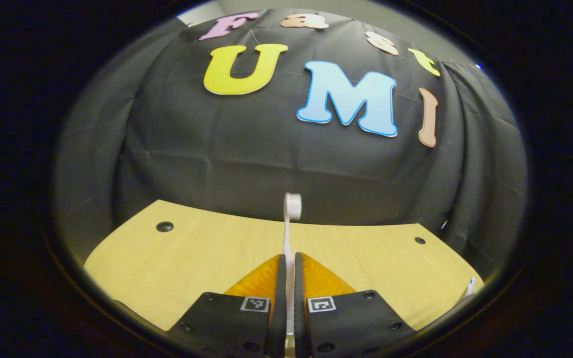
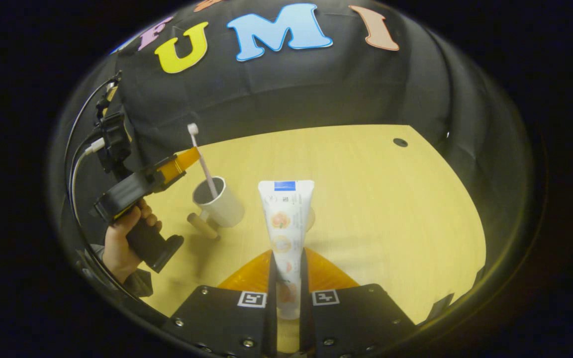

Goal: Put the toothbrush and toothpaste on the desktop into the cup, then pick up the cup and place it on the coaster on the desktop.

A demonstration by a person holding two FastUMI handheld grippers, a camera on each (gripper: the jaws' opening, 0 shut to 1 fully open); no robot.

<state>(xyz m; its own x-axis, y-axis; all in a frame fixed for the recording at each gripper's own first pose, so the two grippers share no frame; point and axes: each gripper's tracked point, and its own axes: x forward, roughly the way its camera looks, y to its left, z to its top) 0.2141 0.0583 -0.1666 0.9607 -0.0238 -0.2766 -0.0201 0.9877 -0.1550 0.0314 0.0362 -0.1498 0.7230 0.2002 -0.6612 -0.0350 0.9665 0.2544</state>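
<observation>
Toothpaste (image 2: pixel 285 219), in the right gripper view: tube clamped between both fingers of the right gripper (image 2: pixel 286 266), standing forward from the tips with its flat crimped end farthest out, held clear above the desktop (image 2: pixel 391 209). Beyond and to the left of the tube stood the cup (image 2: pixel 222 204), pale, with a wooden handle (image 2: pixel 203 226) pointing back toward the camera, resting on the desktop. Further left, a hand (image 2: pixel 122 238) gripped the left gripper (image 2: pixel 192 158) by its dark grip, cables trailing up behind it. That gripper's fingers were pressed on the toothbrush (image 2: pixel 202 159) partway up its stem; the lower end of the brush was inside the cup, the bristle head tilted up and away against the black cloth wall (image 2: pixel 316 89). A dark round hole (image 2: pixel 400 142) sat in the desktop's far right.

Toothbrush (image 1: pixel 289 233), in the left gripper view: stem pinched between the closed fingers of the left gripper (image 1: pixel 289 263), rising straight ahead to the white head (image 1: pixel 292 206), seen edge-on. The desktop (image 1: pixel 192 258) lay beyond, with one hole (image 1: pixel 164 226) far left and a smaller one (image 1: pixel 420 240) far right, then the cloth wall (image 1: pixel 217 149).

A coaster could not be made out for certain.
</observation>
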